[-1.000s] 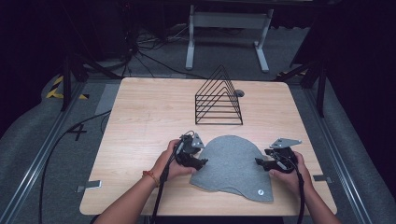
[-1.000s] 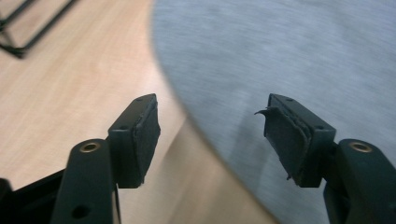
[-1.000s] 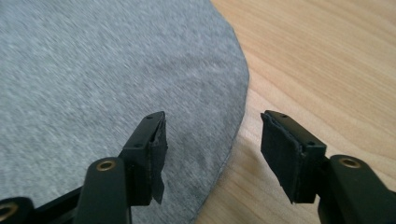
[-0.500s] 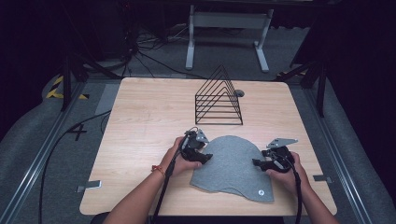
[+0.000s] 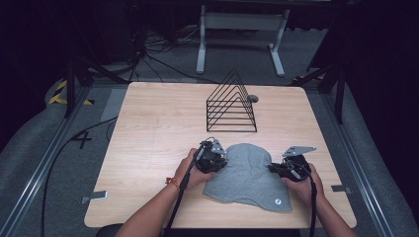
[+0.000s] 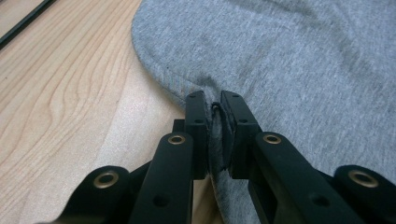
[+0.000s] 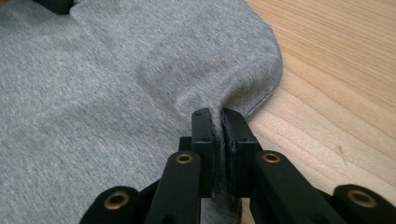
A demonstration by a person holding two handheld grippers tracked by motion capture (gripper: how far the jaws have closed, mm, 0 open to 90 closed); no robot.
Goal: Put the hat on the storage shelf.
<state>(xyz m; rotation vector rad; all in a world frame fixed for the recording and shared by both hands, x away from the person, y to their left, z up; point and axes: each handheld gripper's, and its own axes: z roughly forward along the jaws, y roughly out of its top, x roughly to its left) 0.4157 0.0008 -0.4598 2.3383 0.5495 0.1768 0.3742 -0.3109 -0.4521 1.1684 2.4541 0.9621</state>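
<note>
A grey knit beanie [image 5: 245,177] lies flat on the wooden table [image 5: 158,143], near its front edge. My left gripper [image 5: 221,160] pinches the beanie's left rim; in the left gripper view its jaws are shut on a fold of grey fabric [image 6: 215,122]. At the beanie's right rim my right gripper [image 5: 274,168] is shut too, with a ridge of the grey cloth [image 7: 217,122] squeezed between its jaws. A small round badge [image 5: 277,201] shows on the beanie's front right corner.
A black wire rack [image 5: 231,106] shaped like a triangle stands behind the beanie at mid table. A small round grey thing [image 5: 253,98] lies just behind its right side. Cables trail over the floor at the left. Bare wood spreads across the table's left half.
Both grippers have closed in on the beanie's rims, the left one shifting right onto the cloth. The beanie's upper edge looks slightly bunched now.
</note>
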